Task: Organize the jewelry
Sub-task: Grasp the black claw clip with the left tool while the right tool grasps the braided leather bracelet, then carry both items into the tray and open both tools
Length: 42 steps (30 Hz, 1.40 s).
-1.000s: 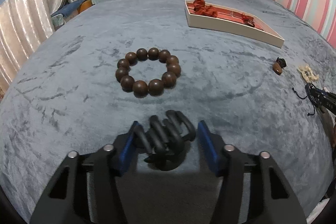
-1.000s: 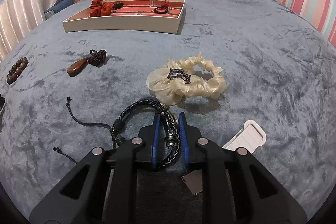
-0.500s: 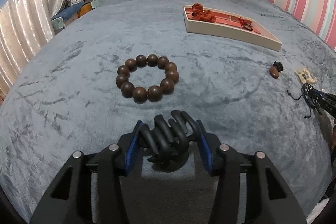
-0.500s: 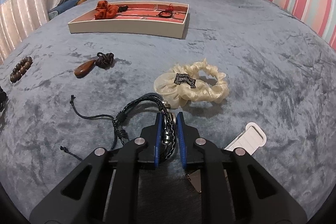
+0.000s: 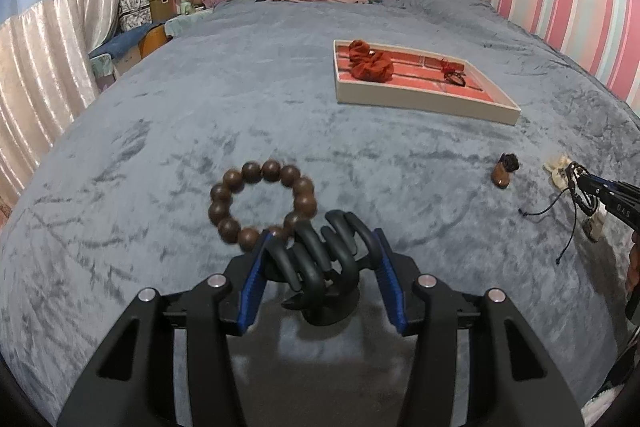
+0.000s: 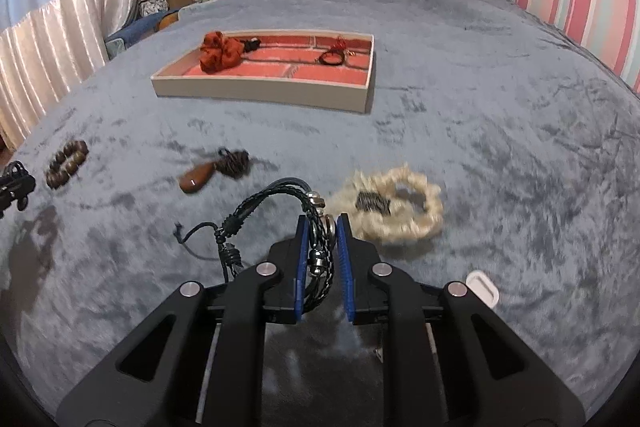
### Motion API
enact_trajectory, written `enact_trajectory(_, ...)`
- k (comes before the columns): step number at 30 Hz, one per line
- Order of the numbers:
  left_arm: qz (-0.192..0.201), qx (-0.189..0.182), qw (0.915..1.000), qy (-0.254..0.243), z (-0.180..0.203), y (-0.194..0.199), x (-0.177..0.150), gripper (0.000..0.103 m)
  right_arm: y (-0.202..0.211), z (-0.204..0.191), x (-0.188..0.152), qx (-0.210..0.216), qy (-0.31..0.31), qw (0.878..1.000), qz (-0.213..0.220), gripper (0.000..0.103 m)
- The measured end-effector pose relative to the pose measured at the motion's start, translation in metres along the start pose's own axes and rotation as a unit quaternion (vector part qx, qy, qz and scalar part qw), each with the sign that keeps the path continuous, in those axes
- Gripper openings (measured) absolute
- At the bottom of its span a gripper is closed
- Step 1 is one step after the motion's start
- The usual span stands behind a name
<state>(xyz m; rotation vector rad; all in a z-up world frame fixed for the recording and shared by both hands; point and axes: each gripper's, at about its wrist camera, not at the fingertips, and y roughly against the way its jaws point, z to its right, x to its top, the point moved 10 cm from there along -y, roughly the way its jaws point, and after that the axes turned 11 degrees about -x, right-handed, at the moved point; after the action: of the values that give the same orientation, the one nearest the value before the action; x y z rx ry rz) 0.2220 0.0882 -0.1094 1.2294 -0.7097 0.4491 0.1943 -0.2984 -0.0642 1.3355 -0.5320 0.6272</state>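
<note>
My left gripper point(image 5: 320, 247) is shut on a black claw hair clip point(image 5: 322, 259) and holds it above the grey bedspread. A brown wooden bead bracelet point(image 5: 262, 205) lies just beyond it. My right gripper point(image 6: 322, 227) is shut on a black braided leather bracelet point(image 6: 280, 211) with cords hanging down, lifted off the bed. The cream tray point(image 6: 264, 91) with a red lining holds a red scrunchie point(image 6: 220, 51) and a small black-and-red band point(image 6: 334, 57). The tray also shows in the left wrist view point(image 5: 424, 103).
On the bedspread lie a brown teardrop pendant point(image 6: 198, 179) with a dark knot, a cream scrunchie point(image 6: 396, 207) and a white clip point(image 6: 482, 287). Pillows and a striped wall are at the far end, a curtain at the left.
Both grippers have risen off the bed with their items. The left closed fully on the hair clip. The tray now sits nearer the middle of both views.
</note>
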Motion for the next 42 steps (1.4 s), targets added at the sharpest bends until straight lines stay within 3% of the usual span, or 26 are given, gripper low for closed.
enact_trajectory(12,0.036,-0.022,0.999,-0.017,0.021,0.0,0.07,0.049,0.005,-0.011,0.061,0.008,-0.001,1.0,0.022,0.015)
enact_trajectory(22,0.047,-0.033,0.9976,-0.038,0.036,-0.022,0.135,0.049,-0.016,-0.005,0.119,0.003,-0.012,1.0,0.022,0.015)
enact_trajectory(29,0.046,-0.046,0.9972,-0.036,0.043,-0.063,0.177,0.049,-0.042,-0.002,0.163,-0.005,-0.025,0.999,0.029,0.015)
enact_trajectory(42,0.023,-0.073,0.9968,-0.024,0.071,-0.187,0.243,0.049,-0.132,-0.005,0.212,-0.035,-0.047,0.998,0.017,0.015)
